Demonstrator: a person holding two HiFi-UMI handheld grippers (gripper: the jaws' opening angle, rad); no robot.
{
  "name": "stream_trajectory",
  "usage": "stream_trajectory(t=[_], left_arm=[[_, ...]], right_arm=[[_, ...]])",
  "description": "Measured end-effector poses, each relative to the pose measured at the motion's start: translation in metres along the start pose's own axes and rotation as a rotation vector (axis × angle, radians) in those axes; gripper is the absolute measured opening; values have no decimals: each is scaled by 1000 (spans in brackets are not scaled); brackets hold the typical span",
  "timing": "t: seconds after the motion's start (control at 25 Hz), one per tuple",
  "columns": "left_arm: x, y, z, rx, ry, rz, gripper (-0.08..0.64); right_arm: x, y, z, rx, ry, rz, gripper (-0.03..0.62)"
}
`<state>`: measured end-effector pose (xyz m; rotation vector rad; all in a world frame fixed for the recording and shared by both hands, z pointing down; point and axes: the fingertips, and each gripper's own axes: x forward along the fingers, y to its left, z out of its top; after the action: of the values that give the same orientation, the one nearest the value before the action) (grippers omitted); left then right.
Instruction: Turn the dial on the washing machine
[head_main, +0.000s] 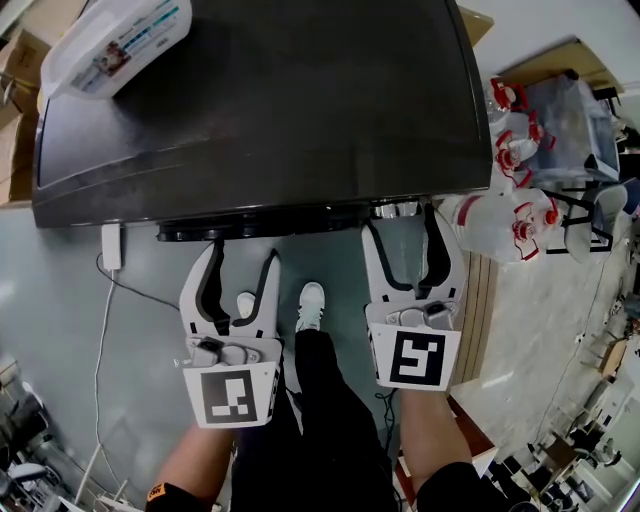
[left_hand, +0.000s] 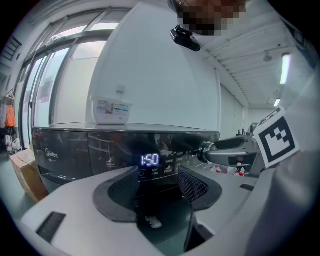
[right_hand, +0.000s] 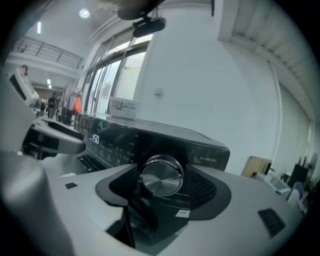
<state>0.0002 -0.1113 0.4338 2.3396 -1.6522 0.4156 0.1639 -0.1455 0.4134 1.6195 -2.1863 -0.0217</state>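
**Approach to the control knob, three views.** The washing machine (head_main: 260, 100) is seen from above, its black lid carrying a white labelled container (head_main: 115, 45) at the far left corner, well clear of the controls. The dial (right_hand: 161, 175), a brushed-metal knob, sits on the front panel toward the machine's right end. The right hand-held gripper (right_hand: 162, 186) is raised to the panel with its jaws wide, one on each side of the dial. This placement suits closing on the rim and then twisting. Whether either pad already touches the knob cannot be told. The left hand-held gripper (left_hand: 155, 187) is also wide and empty. It is held lower and short of the panel, facing the lit display (left_hand: 149, 160) reading 1:50, probably parked so it stays clear of the working side. Judged from this, the grasp is not yet made.
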Motion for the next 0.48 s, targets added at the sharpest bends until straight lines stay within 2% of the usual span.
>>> stream_trajectory(t=[0.12,0.24,0.36,0.48], left_arm=[[-2,3,3,-12,-8,12,242],[-7,4,8,-10,-19,13,242],[-11,6,11,-5,-18,14,242],[-13,10,12,-4,-19,16,242]], right_arm=[[-1,3,-8,-115,77,-8,296],[0,3,-14,-128,130,-24,296],[1,2,-12,-80,119,-40,289],[1,-3,-8,55,77,-33,281]])
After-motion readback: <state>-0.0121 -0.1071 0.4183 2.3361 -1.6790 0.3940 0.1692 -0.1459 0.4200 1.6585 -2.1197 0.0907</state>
